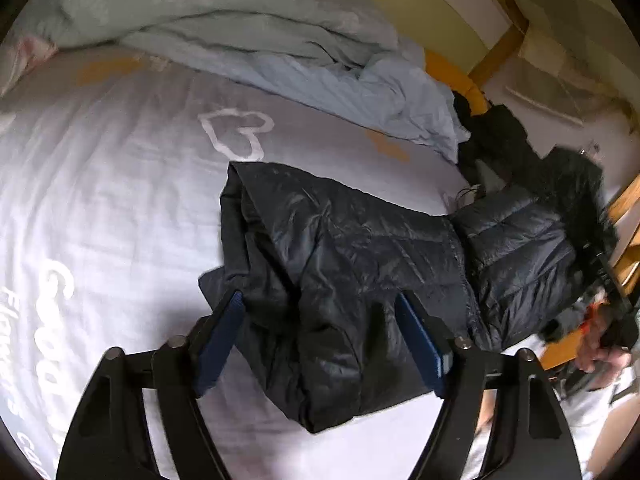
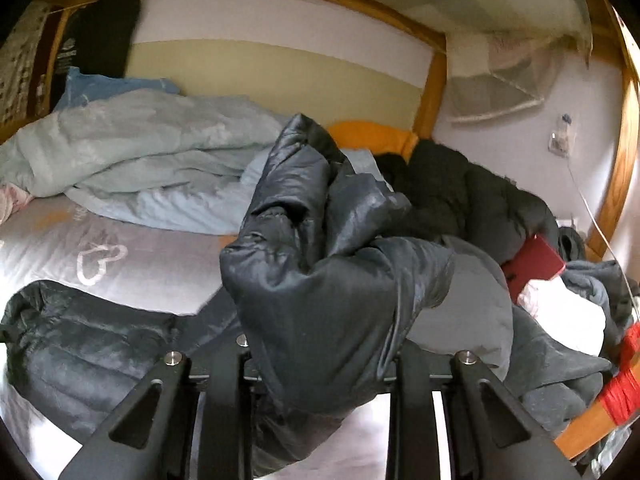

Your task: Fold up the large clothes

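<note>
A black puffer jacket [image 1: 360, 264] lies on the bed, partly folded, its fur-trimmed hood end [image 1: 576, 184] raised at the right. My left gripper [image 1: 320, 316] is open, its blue pads [image 1: 224, 332] spread just above the jacket's near fold, holding nothing. My right gripper [image 2: 320, 344] is shut on a bunched part of the jacket [image 2: 320, 248] and lifts it off the bed; the fabric hides the fingertips. The rest of the jacket [image 2: 80, 340] lies flat at lower left. The right gripper also shows in the left wrist view [image 1: 612, 312], held by a hand.
The bed sheet [image 1: 100, 184] is pale lilac with heart prints. A crumpled pale blue duvet [image 1: 240, 32] lies along the back. A pile of dark clothes [image 2: 460, 188] and a red book [image 2: 536, 260] sit at the right. A wooden bed frame [image 2: 436, 76] rings the bed.
</note>
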The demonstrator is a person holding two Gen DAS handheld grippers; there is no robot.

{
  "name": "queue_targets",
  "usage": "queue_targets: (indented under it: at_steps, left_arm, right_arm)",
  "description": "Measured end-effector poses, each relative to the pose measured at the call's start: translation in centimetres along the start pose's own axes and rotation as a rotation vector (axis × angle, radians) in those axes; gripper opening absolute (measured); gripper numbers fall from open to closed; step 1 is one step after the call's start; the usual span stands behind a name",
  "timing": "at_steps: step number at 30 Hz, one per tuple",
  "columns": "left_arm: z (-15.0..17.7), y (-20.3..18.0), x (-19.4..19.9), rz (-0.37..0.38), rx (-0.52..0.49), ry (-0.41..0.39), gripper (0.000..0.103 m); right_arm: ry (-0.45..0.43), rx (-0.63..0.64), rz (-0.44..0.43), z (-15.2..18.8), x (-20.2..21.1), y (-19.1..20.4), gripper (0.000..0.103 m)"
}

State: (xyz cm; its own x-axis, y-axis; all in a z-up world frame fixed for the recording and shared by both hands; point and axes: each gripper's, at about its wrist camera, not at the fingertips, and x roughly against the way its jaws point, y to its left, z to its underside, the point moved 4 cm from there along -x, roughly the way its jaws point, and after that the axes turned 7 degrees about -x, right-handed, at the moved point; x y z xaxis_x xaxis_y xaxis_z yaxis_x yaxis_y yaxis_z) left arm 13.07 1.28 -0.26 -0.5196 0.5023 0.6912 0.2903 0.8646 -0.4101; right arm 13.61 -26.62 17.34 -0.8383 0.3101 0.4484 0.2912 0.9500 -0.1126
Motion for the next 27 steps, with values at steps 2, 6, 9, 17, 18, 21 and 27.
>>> queue_targets:
  at_steps: [2,6,9,17,18,21,27]
  left_arm:
    - [0.0,0.0,0.2,-0.053,-0.004,-0.015,0.067]
    - [-1.0,1.3,2.6,-0.13,0.029,-0.12,0.067]
    - [-2.2,1.9,5.6,-0.11,0.061,-0.215,0.068]
    - [-3.3,3.4,10.8,-0.181,0.047,-0.338,0.068]
    - [-3.3,3.5,11.1,-0.18,0.048,-0.342,0.069]
    - [-3.3,3.7,11.6,-0.167,0.062,-0.354,0.069]
    - [-3.5,3.0,11.6,-0.216,0.025,-0.371,0.069]
  right_arm:
    - [-0.028,-0.004,-0.02,0.0,1.0,1.8,0.031]
    - [-0.127,0.066,-0.067,0.0,3.7,6.9,0.032]
    - [-0.174,0.13,-0.099,0.5,5.4,11.2,0.034]
    - [-0.273,0.377,-0.052,5.0,7.4,21.2,0.035]
    - [-0.29,0.425,-0.047,6.0,7.7,22.5,0.035]
    - [-0.322,0.537,-0.044,8.8,8.1,25.3,0.036]
    - [-0.284,0.613,-0.102,12.5,6.9,28.7,0.037]
